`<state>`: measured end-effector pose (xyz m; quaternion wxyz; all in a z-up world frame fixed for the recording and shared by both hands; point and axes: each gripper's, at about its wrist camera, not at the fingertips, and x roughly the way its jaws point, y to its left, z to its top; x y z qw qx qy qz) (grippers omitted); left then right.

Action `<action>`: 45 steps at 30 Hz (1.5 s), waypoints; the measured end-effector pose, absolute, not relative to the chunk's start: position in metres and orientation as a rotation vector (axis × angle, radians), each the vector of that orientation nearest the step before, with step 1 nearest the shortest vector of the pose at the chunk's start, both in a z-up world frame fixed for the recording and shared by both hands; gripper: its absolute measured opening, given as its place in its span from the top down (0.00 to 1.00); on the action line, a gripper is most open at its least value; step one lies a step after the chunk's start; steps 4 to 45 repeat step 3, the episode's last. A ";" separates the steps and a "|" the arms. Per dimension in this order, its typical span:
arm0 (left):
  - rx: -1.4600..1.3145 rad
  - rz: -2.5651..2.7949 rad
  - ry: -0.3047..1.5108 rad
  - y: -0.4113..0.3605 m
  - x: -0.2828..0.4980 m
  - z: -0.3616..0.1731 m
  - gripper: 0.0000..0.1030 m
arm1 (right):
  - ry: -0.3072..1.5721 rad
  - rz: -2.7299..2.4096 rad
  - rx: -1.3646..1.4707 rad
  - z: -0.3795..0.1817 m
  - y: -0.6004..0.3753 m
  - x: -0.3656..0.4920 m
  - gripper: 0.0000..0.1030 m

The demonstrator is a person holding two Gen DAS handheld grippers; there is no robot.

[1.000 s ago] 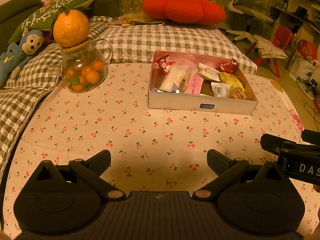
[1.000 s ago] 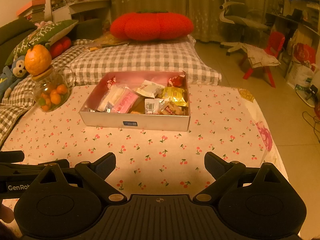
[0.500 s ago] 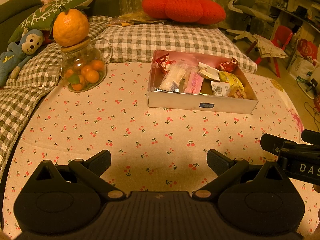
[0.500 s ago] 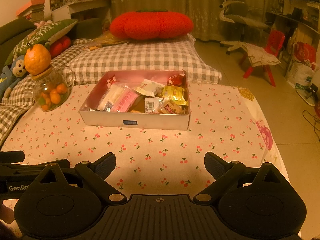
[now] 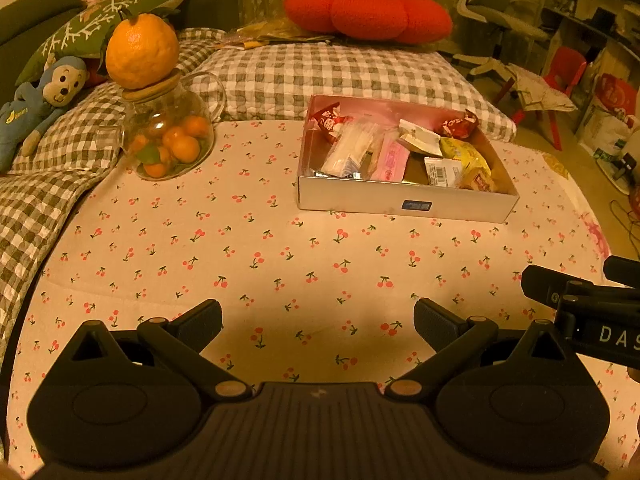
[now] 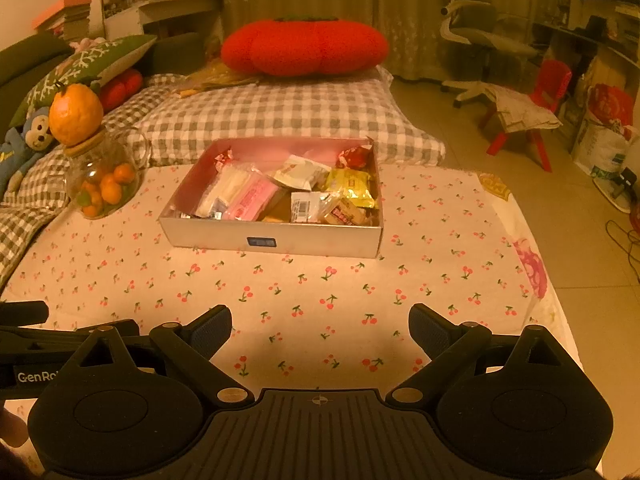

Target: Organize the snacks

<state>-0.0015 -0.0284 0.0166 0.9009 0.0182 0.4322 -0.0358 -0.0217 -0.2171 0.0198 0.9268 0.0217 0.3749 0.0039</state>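
Note:
A shallow white box (image 5: pixel 404 202) (image 6: pixel 272 240) sits on the cherry-print cloth and holds several wrapped snacks: a clear packet (image 5: pixel 352 148), a pink packet (image 6: pixel 250 198), a yellow packet (image 6: pixel 352 184), red candies (image 5: pixel 460 126). My left gripper (image 5: pixel 318 318) is open and empty, well in front of the box and above the cloth. My right gripper (image 6: pixel 320 322) is open and empty, also in front of the box. The right gripper's body shows at the right edge of the left wrist view (image 5: pixel 588 312).
A glass jar of small oranges (image 5: pixel 168 144) (image 6: pixel 102 184) with a big orange on its lid stands left of the box. Checked cushions (image 5: pixel 340 76), a red tomato pillow (image 6: pixel 304 48) and a blue monkey toy (image 5: pixel 36 108) lie behind. The cloth's right edge drops to the floor (image 6: pixel 560 216).
The right wrist view has crept slightly closer to the box. The left gripper holds still. Both stay open.

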 end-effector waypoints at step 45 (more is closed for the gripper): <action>0.038 -0.072 0.894 -0.028 -0.001 0.016 0.01 | 0.773 0.007 0.046 0.020 -0.217 -0.021 0.06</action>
